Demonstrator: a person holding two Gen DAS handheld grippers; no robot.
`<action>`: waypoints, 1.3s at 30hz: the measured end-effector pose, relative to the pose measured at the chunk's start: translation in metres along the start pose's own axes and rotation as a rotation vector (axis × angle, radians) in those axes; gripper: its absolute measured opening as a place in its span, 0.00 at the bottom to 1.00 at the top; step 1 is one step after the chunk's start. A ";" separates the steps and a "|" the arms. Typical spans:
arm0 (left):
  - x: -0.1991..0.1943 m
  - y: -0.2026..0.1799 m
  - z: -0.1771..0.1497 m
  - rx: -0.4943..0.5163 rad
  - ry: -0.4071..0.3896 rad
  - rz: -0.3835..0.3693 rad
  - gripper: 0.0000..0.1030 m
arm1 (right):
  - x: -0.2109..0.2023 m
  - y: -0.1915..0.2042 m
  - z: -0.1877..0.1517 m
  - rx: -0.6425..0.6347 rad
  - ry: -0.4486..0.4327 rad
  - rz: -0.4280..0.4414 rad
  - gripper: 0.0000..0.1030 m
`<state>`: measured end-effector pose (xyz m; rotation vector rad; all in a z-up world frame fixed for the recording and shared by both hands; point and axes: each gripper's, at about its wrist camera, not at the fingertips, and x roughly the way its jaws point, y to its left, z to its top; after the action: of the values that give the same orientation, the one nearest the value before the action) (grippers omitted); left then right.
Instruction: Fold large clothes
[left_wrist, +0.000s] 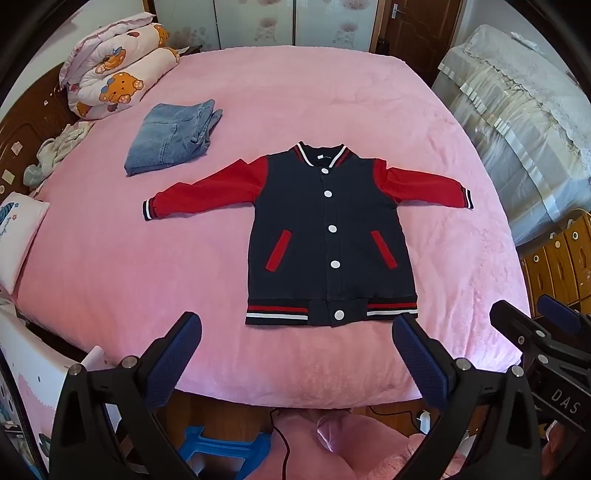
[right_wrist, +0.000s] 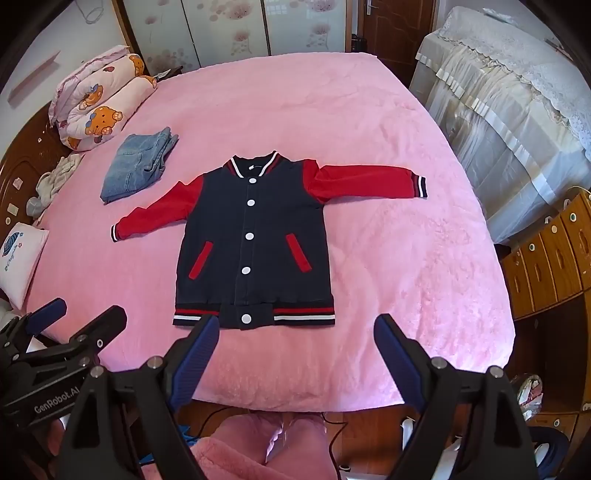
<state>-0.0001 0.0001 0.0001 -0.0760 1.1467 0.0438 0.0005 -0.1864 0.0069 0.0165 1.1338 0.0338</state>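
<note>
Bed (left_wrist: 110, 258) fills both views, pink cover, and we stand at its near edge with both tools raised. Jacket (left_wrist: 328, 236) lies flat and buttoned near the middle, front up, collar away from us, hem toward us; its long axis runs straight out from where we stand, the red sleeves spread crosswise to either side. Folded jeans (left_wrist: 171, 138) sit beyond its left sleeve, apart from it. Left gripper (left_wrist: 297, 363) hangs above the near edge, jaws wide, nothing between them; the hem lies just ahead, between its fingers in view. Right gripper (right_wrist: 295, 360) is likewise spread and empty, short of the hem. Neither touches cloth. We judge folding not yet begun. Left sleeve cuff (left_wrist: 149, 210) lies nearer our left tool, right cuff (right_wrist: 419, 186) nearer our right, so each hand would likely take its own side.
</note>
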 end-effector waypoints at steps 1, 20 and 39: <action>0.000 0.000 0.000 0.000 0.005 0.001 0.99 | 0.000 0.000 0.000 0.000 -0.001 -0.001 0.84; -0.002 -0.004 0.003 0.001 -0.014 0.001 0.99 | -0.001 -0.004 0.005 -0.001 -0.001 -0.005 0.84; -0.005 -0.003 0.001 -0.013 -0.026 -0.003 0.99 | -0.004 -0.015 0.004 -0.002 -0.006 -0.002 0.84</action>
<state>-0.0013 -0.0026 0.0048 -0.0884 1.1204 0.0492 0.0023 -0.2016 0.0118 0.0135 1.1282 0.0329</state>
